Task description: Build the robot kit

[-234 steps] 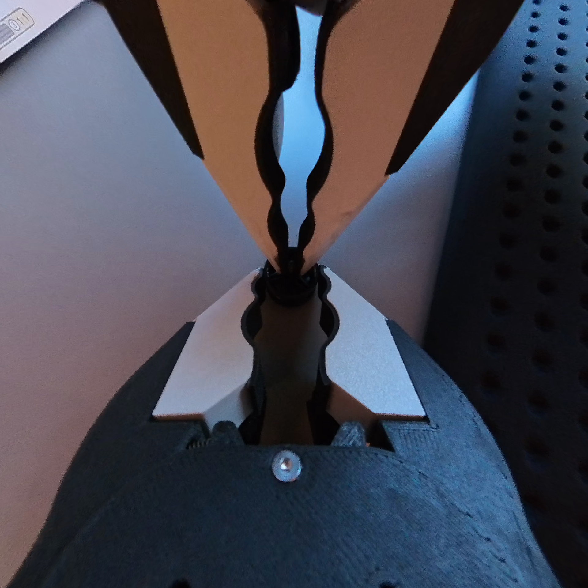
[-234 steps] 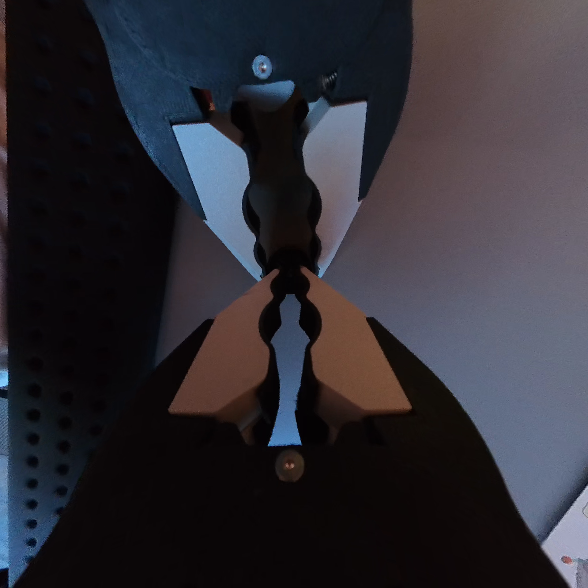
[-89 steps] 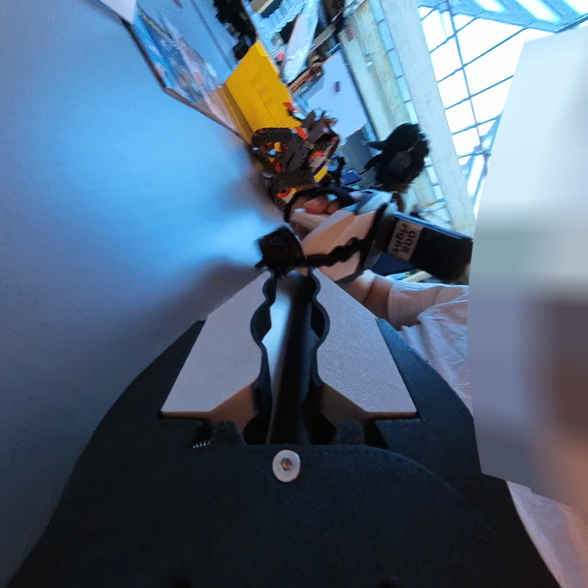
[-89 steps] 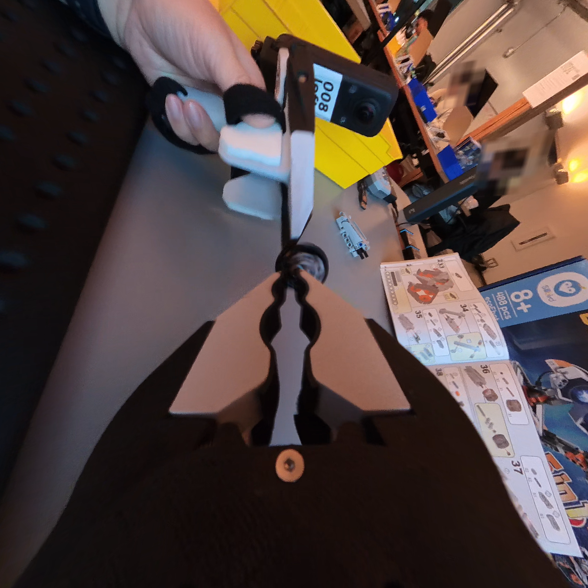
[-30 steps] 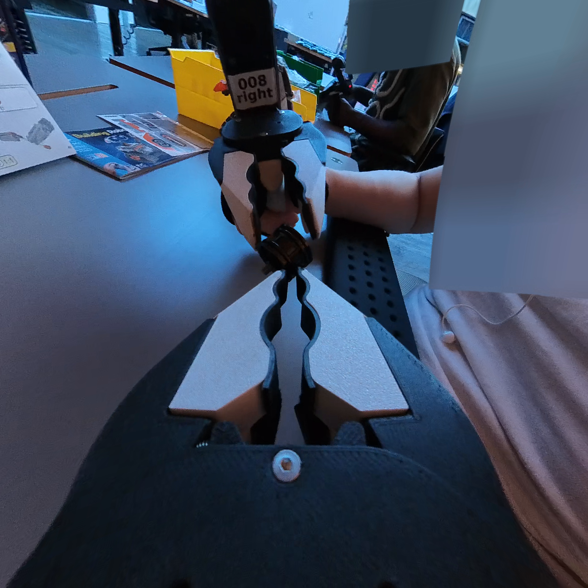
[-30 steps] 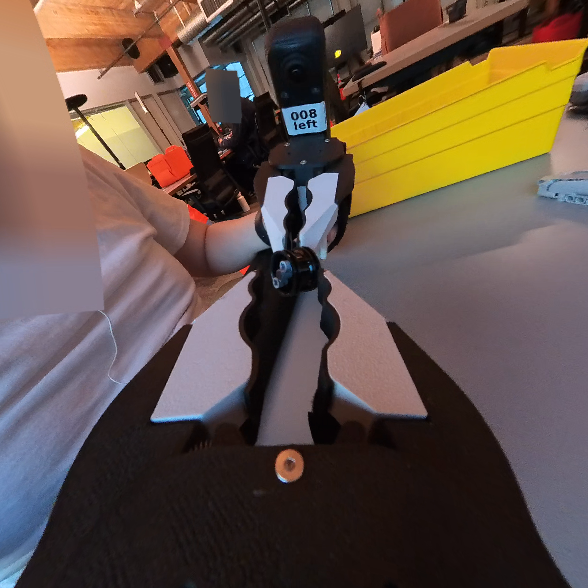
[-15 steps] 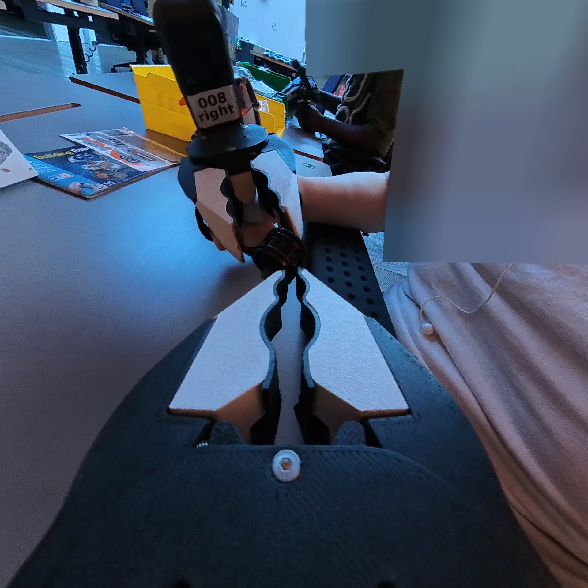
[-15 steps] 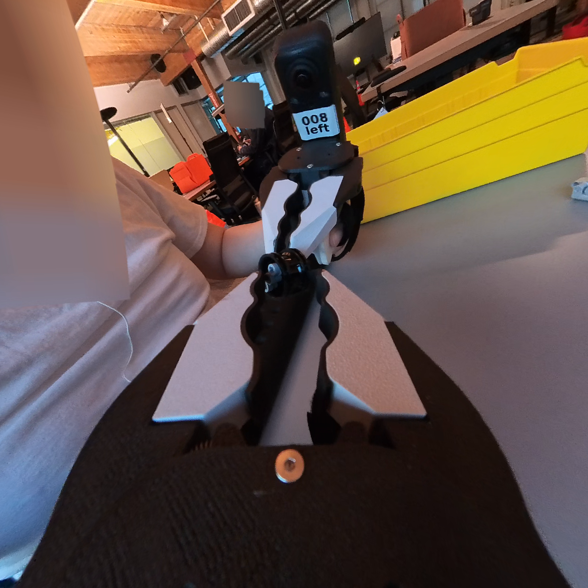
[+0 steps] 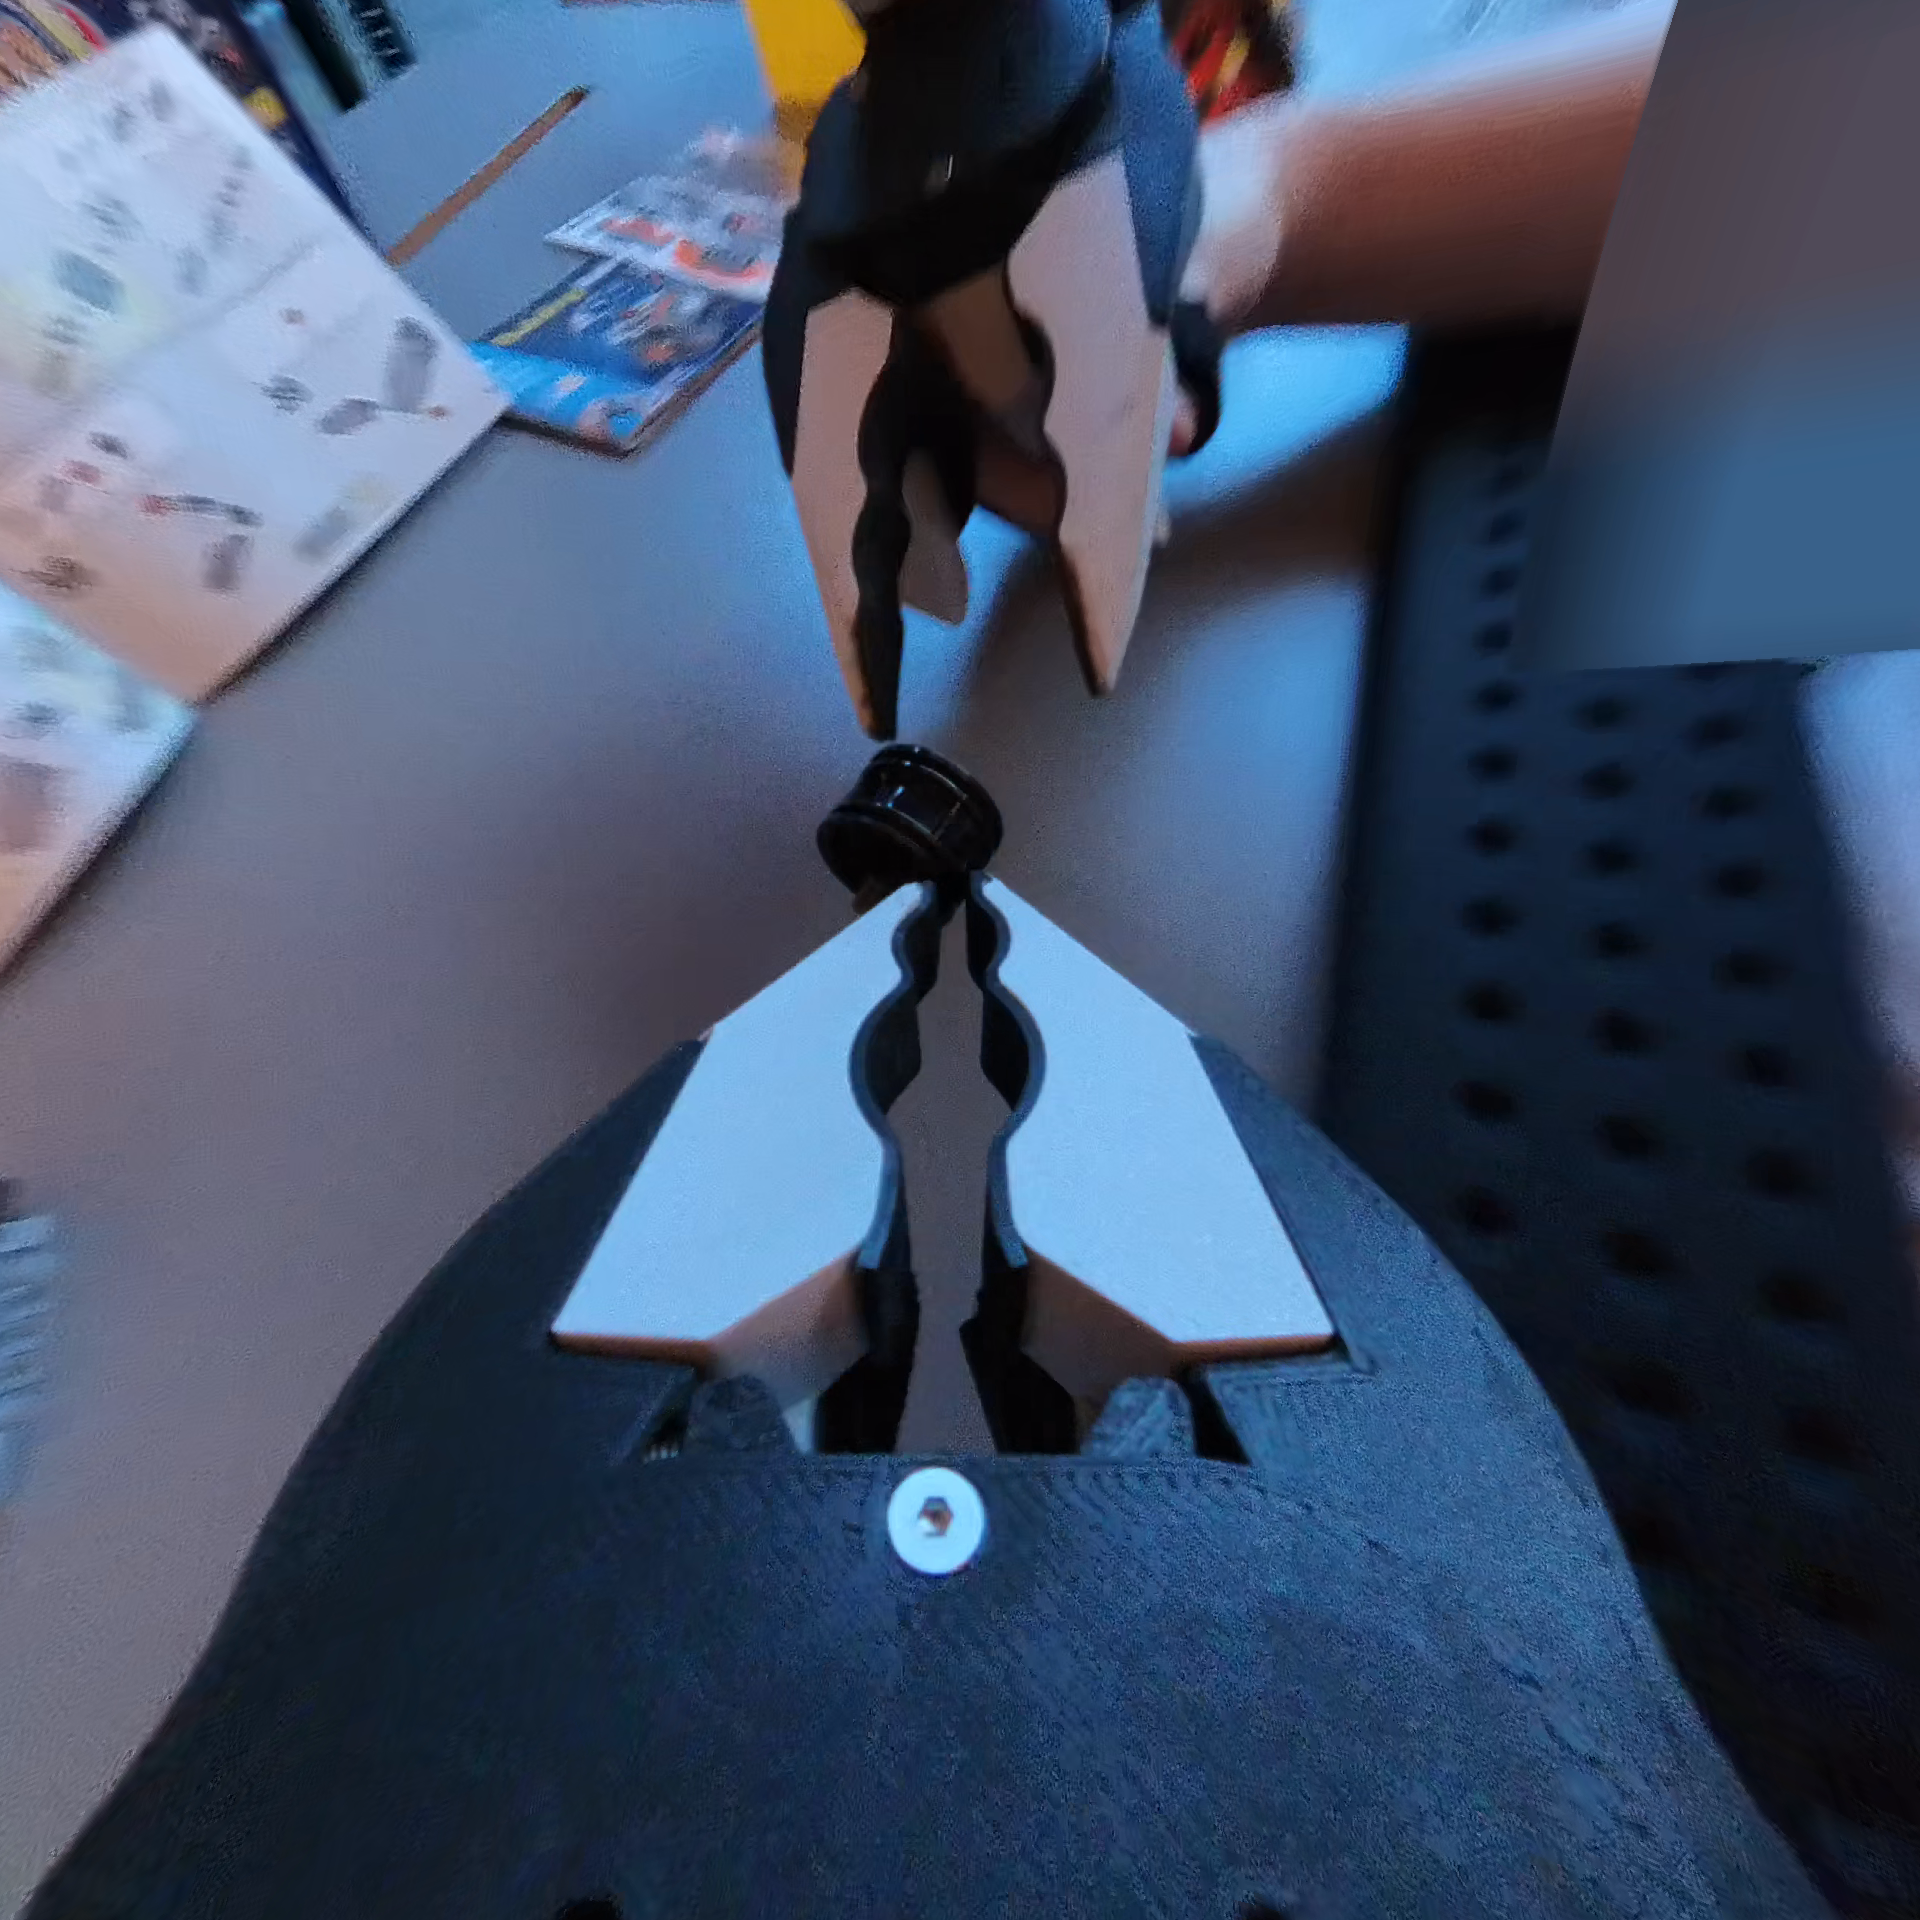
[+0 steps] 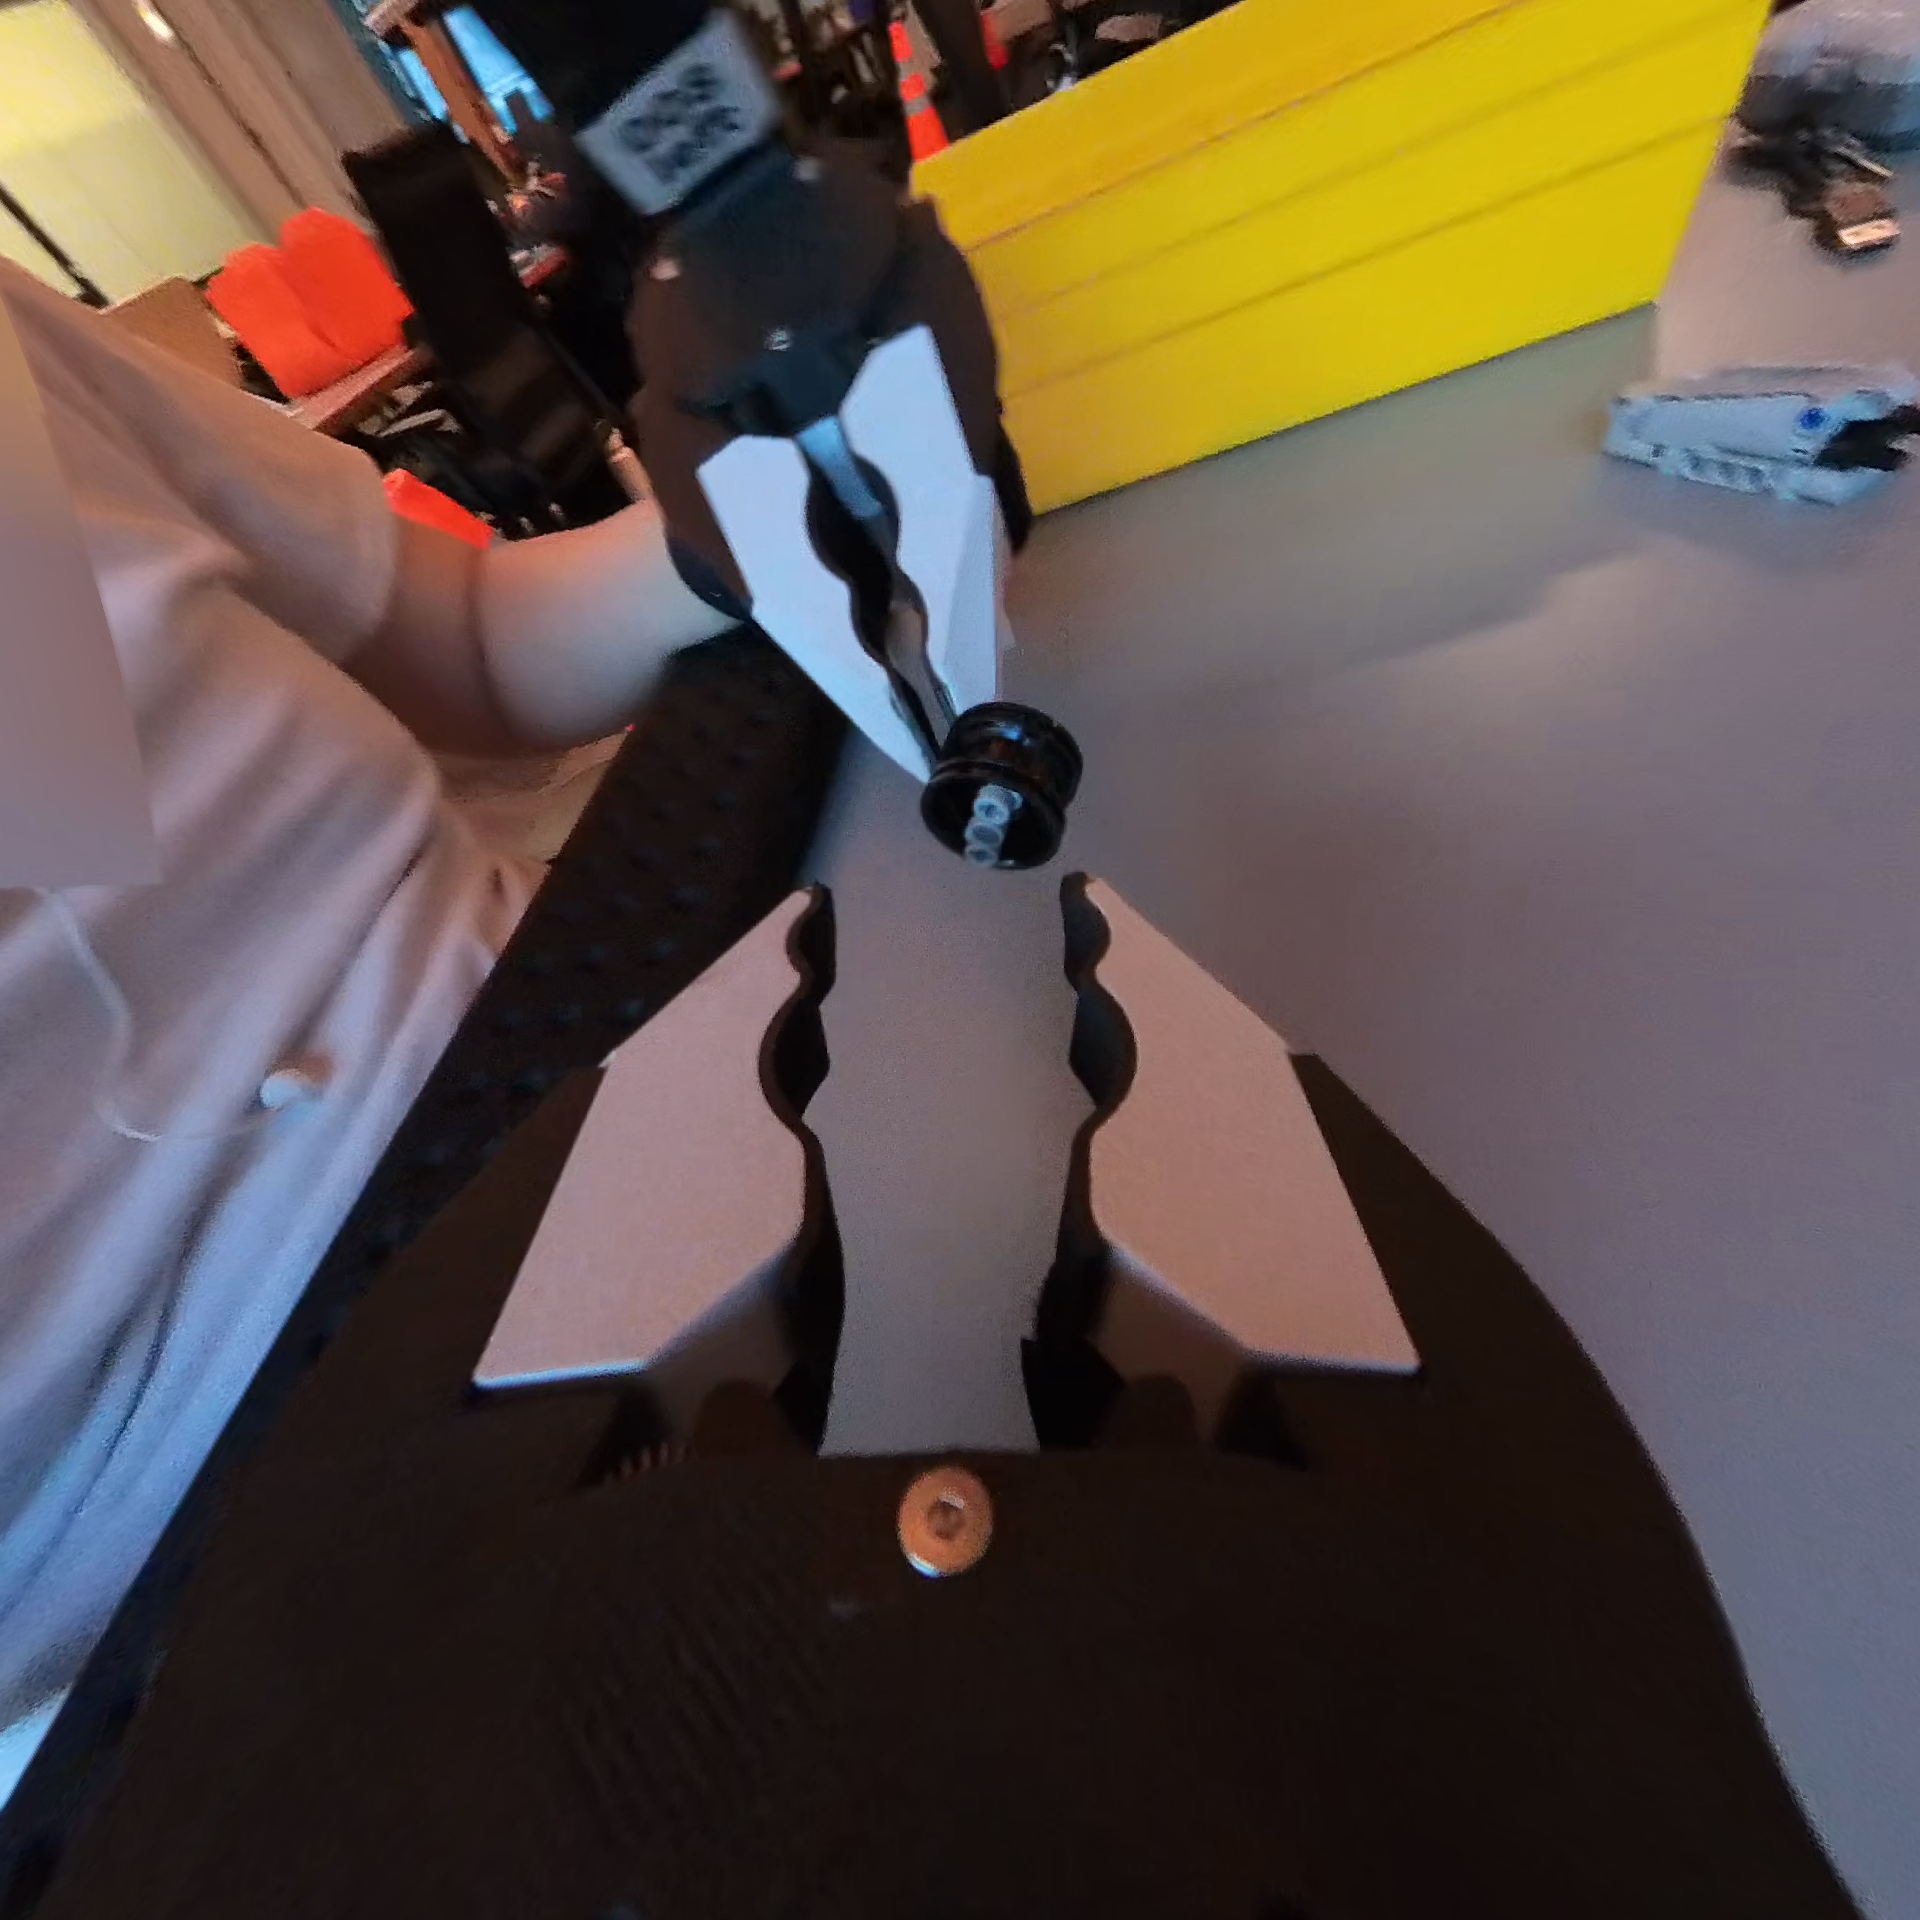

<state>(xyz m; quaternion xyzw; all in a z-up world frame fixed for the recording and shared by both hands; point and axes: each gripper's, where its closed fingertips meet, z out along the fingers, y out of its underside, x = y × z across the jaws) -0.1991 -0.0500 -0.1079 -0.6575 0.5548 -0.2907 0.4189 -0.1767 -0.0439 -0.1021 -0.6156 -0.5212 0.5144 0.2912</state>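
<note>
A small black wheel (image 9: 910, 814) is held at the tips of the left hand-held gripper (image 9: 943, 896). The two fingers of this gripper are pressed close together, with the wheel pinched by its edge just past the tips. In the right wrist view the same wheel (image 10: 1003, 798) is seen at the end of the left hand-held gripper (image 10: 935, 743), above the grey desk (image 10: 1455, 831). The wheel is short and round like a drum, with grooves around its side. Its flat face, with a row of small pale holes in the middle, is turned toward the right wrist camera and tilted down a little. The line through its middle is pointed from the left gripper's tips toward the right gripper.

The right hand-held gripper (image 10: 945, 896) is spread wide and nothing is held in it. Its tips are just beside the wheel but apart from it. In the left wrist view the right hand-held gripper (image 9: 982, 696) is seen from the front, and one finger (image 9: 868, 623) is placed just above the wheel.

A yellow bin (image 10: 1330, 239) is seen on the far side of the desk. A grey block piece (image 10: 1756, 431) is lying near it. Paper sheets with pictures (image 9: 187, 343) are spread on the desk (image 9: 468, 831). A black strip with holes (image 9: 1621, 1039) is laid along the desk edge.
</note>
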